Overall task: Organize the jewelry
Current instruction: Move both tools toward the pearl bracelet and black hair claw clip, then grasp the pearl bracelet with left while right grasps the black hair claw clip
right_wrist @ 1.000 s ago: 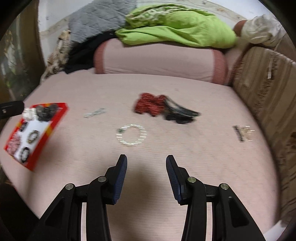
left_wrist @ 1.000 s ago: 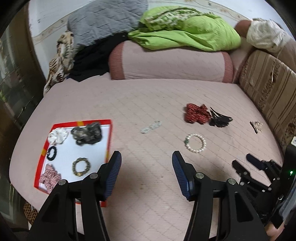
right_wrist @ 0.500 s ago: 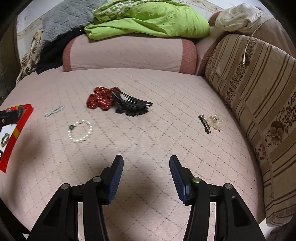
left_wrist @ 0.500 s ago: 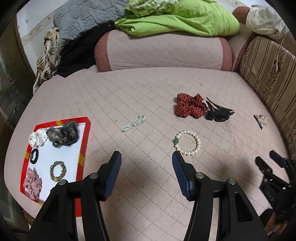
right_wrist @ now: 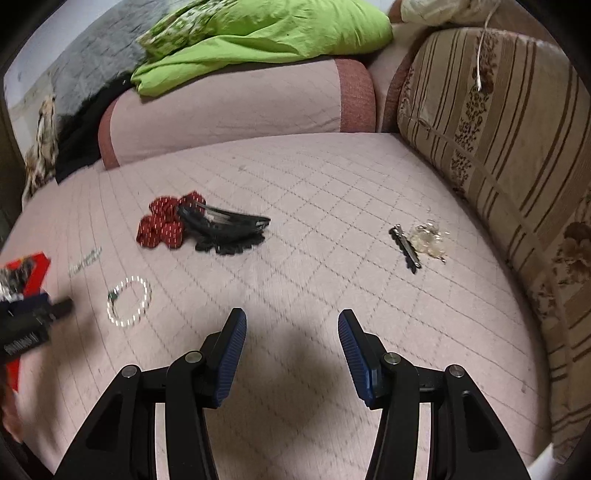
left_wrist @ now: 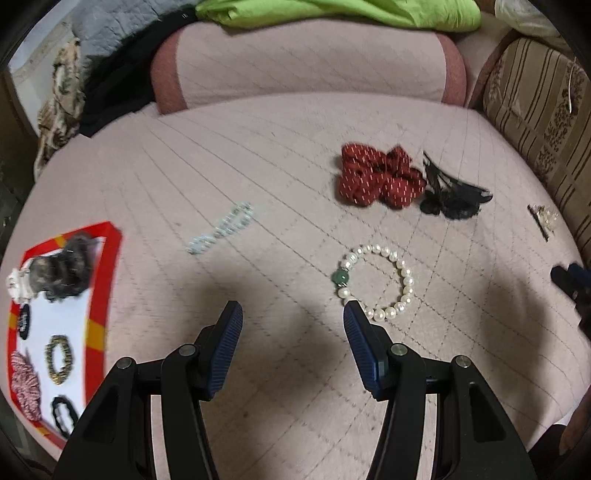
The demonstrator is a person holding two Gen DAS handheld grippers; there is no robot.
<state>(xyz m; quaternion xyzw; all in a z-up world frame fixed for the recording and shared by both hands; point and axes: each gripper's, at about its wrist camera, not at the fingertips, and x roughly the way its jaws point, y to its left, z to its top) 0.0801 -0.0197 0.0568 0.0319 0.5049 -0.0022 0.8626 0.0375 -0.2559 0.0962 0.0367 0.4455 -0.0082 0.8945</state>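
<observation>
On the pink quilted bed lie a white pearl bracelet (left_wrist: 376, 282) with one green bead, a pale bead strand (left_wrist: 221, 229), a red dotted scrunchie (left_wrist: 376, 177), a black hair claw (left_wrist: 448, 192) and a clear-flower hair clip (left_wrist: 543, 218). My left gripper (left_wrist: 291, 314) hangs open and empty, its right fingertip just beside the pearl bracelet. My right gripper (right_wrist: 290, 319) is open and empty over bare quilt, with the hair clip (right_wrist: 417, 242) ahead to its right. A red-edged white tray (left_wrist: 96, 280) at the left holds several scrunchies and bracelets.
A pink bolster (left_wrist: 310, 62) with a green blanket (right_wrist: 258, 33) and dark clothes runs along the back. A striped brown cushion (right_wrist: 498, 129) walls the right side. The left gripper's body (right_wrist: 26, 325) shows at the left edge of the right wrist view.
Both grippers have sunk and moved right over the bed. The left one has closed in on the pearl bracelet. The right one's jaws have widened a little, and the hair clip is now nearer.
</observation>
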